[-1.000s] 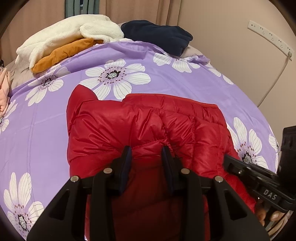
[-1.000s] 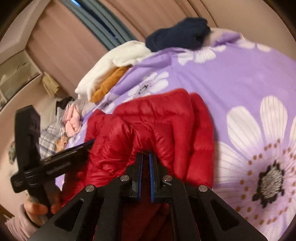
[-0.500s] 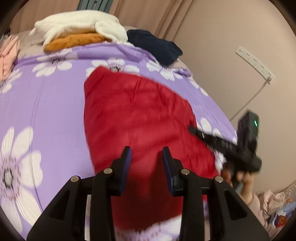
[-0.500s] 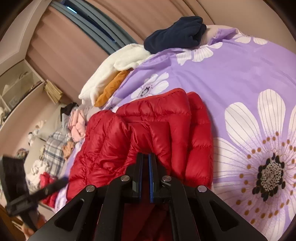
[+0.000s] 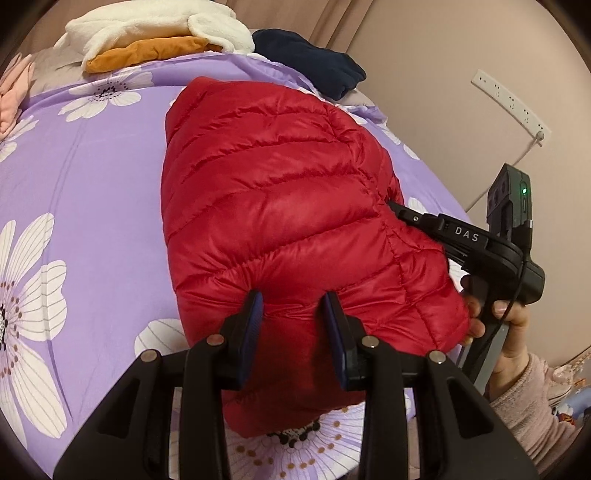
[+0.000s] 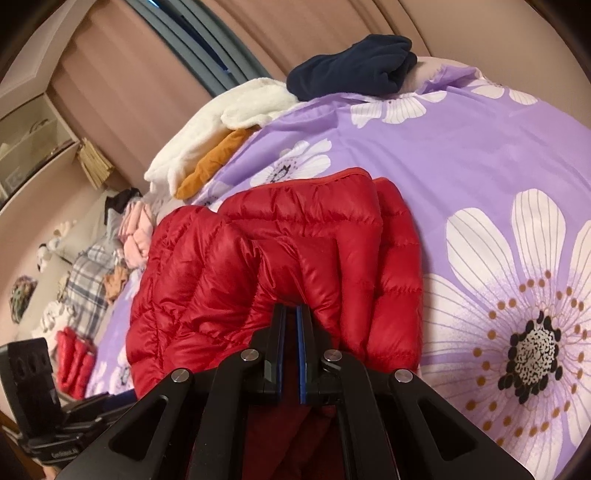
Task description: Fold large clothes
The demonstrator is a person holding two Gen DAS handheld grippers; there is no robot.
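A red quilted down jacket (image 5: 280,206) lay folded into a thick bundle on the bed, on a purple bedspread (image 5: 85,192) printed with large white flowers. The left hand-held gripper (image 5: 293,308) sat at the bundle's near edge with its blue-padded fingers (image 5: 254,314) spread apart; the puffy fabric bulged between and just beyond them, and whether the pads touched it could not be told. The right hand-held gripper (image 6: 290,314) had its fingers drawn nearly together on a pinch of the jacket (image 6: 295,258), the red fabric rising in a ridge straight out of the narrow gap, so it was clamped on the garment's edge. In the left wrist view that same right hand-held gripper (image 5: 397,206) reached into the bundle's side toward the wall, its tip buried in the folds, with the person's hand (image 5: 509,317) wrapped around its handle. The jacket lay near the bed's near edge, well apart from the piles at the far edge: a white fleece garment (image 5: 147,26) stacked on an orange one (image 5: 147,53), and a dark navy garment (image 5: 314,61) beside them at the far corner by the wall. A white power strip (image 5: 509,105) hung on that wall. Across the room, in the right wrist view, more clothes (image 6: 110,258) were heaped untidily.
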